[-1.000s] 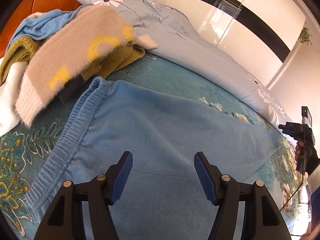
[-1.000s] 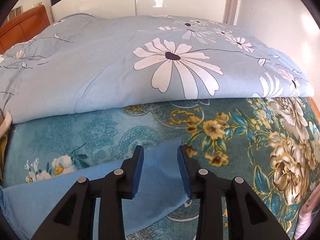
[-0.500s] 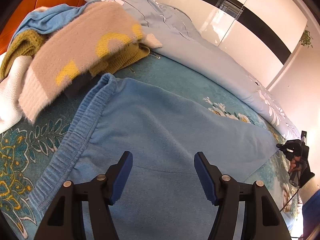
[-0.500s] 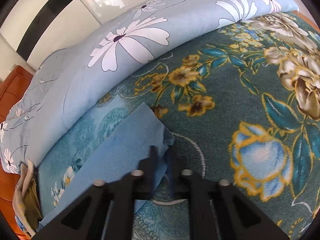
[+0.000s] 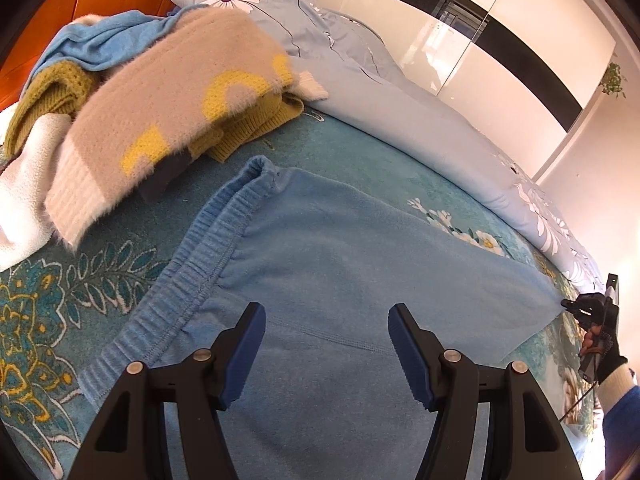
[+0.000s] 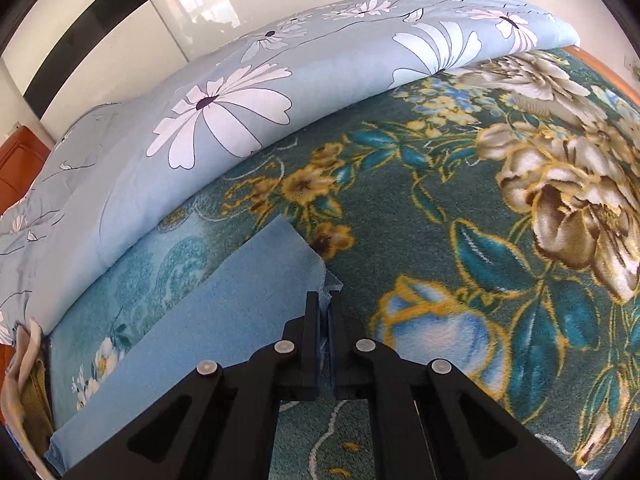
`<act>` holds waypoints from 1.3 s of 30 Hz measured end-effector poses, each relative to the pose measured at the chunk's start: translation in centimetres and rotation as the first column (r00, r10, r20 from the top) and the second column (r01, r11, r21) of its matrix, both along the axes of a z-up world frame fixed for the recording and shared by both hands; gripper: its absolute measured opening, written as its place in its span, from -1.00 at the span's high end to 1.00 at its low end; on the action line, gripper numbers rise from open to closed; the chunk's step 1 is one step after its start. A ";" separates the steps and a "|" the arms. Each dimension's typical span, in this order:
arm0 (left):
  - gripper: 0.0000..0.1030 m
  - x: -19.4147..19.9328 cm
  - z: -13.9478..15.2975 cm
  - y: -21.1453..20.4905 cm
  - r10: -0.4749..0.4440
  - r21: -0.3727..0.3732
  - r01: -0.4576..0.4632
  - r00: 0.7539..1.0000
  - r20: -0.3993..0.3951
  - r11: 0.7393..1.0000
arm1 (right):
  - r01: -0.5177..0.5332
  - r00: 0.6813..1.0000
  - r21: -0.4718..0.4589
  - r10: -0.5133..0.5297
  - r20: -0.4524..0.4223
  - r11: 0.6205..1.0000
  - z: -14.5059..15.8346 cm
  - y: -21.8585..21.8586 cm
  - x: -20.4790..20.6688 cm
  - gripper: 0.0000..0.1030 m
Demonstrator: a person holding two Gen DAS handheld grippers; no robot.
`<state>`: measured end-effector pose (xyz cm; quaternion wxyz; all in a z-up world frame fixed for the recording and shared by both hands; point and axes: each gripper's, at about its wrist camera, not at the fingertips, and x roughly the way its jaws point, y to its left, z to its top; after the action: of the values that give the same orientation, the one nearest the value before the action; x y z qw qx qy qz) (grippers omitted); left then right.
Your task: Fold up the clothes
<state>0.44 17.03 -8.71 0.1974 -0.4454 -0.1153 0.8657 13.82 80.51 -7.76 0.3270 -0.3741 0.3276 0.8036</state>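
Blue fleece trousers (image 5: 340, 264) lie flat on the flowered bed blanket (image 6: 460, 208), their ribbed waistband just ahead of the left hand-held gripper (image 5: 326, 344), which hovers over them with jaws wide apart and holds nothing. The right hand-held gripper (image 6: 325, 312) is clamped on the leg-hem corner only by its fingertips. With so thin a bite, I judge the hem could slip out when lifted, and the unpinned waist could drag toward the sweater pile (image 5: 160, 92) ahead-left.
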 end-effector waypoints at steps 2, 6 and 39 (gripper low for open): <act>-0.32 -0.1 0.1 0.0 -0.003 0.005 0.003 1.000 0.001 1.000 | -0.033 0.999 0.009 0.033 -0.002 0.999 1.4 -1.3 1.6 0.90; -0.32 0.0 0.3 0.2 -0.013 0.011 0.013 1.000 0.002 1.000 | -0.098 0.995 0.028 0.098 -0.006 0.995 4.2 -3.8 4.7 0.23; -0.29 6.1 -3.2 -9.8 0.114 0.078 -0.130 0.975 0.191 0.988 | -0.035 0.952 -0.274 -0.052 -0.303 0.961 -1.1 -16.1 33.9 -0.24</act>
<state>6.53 7.23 -11.86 0.1520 -0.5071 -0.1991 0.8247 47.70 64.38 -8.90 0.2201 -0.2850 0.4848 0.7971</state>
